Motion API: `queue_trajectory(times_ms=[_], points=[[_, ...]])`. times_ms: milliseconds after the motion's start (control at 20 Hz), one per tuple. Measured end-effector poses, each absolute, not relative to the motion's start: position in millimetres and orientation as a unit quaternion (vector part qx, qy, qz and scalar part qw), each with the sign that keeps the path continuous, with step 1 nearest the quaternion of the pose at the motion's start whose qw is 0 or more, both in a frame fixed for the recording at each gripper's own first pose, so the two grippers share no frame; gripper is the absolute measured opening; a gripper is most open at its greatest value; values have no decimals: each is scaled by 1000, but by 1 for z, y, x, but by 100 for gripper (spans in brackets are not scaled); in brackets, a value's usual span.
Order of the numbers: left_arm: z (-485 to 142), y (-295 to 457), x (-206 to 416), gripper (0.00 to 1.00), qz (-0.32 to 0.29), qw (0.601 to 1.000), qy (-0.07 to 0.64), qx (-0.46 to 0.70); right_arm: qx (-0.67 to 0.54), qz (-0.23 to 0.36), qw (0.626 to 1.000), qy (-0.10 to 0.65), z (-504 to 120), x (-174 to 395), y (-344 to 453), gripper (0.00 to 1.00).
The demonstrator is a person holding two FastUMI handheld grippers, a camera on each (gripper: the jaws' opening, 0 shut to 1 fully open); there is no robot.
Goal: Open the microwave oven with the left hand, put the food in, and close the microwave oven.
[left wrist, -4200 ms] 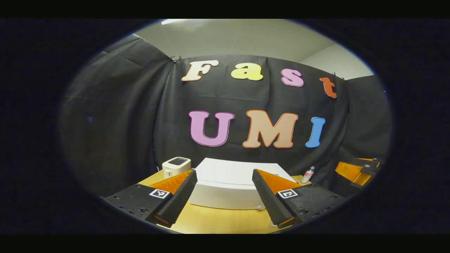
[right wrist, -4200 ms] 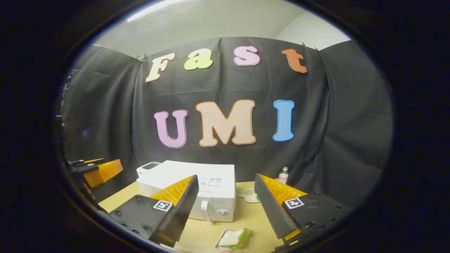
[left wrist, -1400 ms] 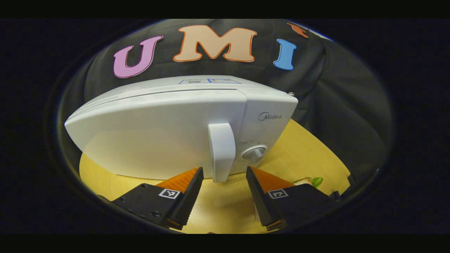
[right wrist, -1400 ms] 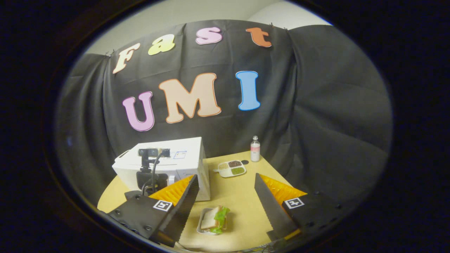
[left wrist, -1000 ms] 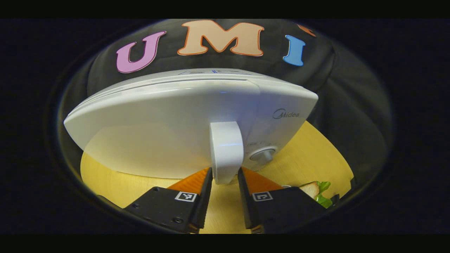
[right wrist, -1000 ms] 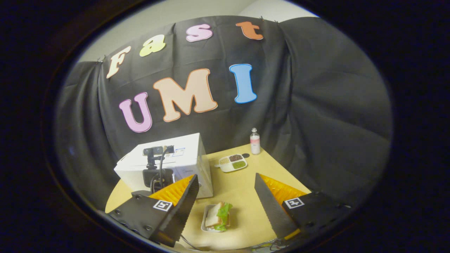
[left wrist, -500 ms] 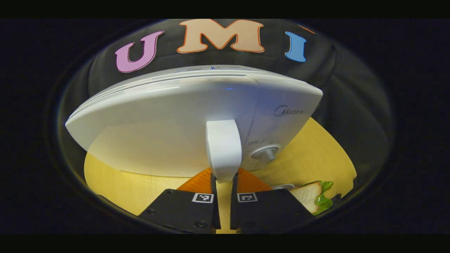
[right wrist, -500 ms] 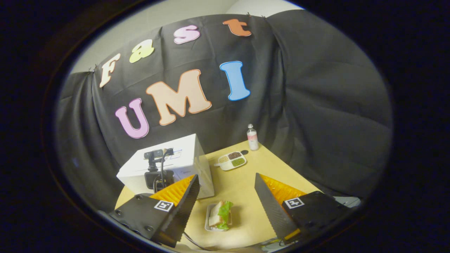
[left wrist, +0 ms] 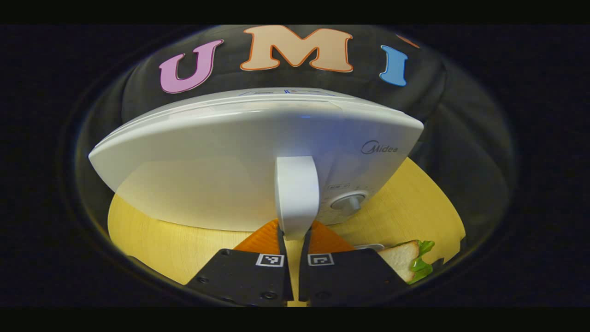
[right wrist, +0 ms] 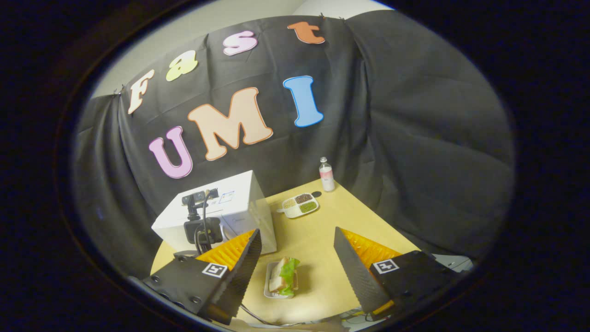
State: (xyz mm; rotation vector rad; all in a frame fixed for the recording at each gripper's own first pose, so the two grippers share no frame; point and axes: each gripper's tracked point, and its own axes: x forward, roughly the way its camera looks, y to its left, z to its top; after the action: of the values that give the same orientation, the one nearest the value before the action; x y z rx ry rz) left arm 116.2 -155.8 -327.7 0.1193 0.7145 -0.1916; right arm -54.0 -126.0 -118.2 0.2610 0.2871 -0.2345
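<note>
The white microwave stands close in front in the left gripper view. My left gripper is shut on the lower end of its upright door handle, one finger on each side. No gap shows at the door's edge. The sandwich with lettuce lies on a small white tray in front of the microwave. My right gripper hangs open above it with nothing between its fingers. The sandwich also peeks out at the lower right of the left gripper view.
On the wooden table, a divided dish of grains and a small bottle stand behind and to the right of the microwave. The control knob sits just right of the handle. Black cloth walls the booth.
My left gripper came up to the microwave and its fingers closed on the door handle. The right gripper stayed open and rose a little over the sandwich.
</note>
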Motion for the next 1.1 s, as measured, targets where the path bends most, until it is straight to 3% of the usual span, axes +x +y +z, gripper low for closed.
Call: queue_trajectory(times_ms=[50,100,350,500,700,800,1000,1100], points=[[-327,-156,116,5,-91,931,349,58,129,-113,974,146,-119,-53,-124,98],[-328,-155,116,5,-90,931,350,58,129,-110,974,149,-121,-52,-122,89],[-329,-148,87,5,-79,928,360,45,118,-101,975,157,-123,-39,-122,89],[-326,-140,62,4,-102,935,335,55,119,-98,975,163,-126,-31,-124,90],[-326,-131,42,11,-115,932,341,54,112,-87,974,177,-132,-28,-126,90],[-327,-126,33,9,-115,931,342,63,106,-84,974,184,-137,-29,-126,90],[-327,-113,11,19,-102,928,354,46,112,-77,969,207,-152,-36,-122,90],[-324,-96,2,34,-81,931,352,43,118,-71,965,223,-161,-38,-120,90]])
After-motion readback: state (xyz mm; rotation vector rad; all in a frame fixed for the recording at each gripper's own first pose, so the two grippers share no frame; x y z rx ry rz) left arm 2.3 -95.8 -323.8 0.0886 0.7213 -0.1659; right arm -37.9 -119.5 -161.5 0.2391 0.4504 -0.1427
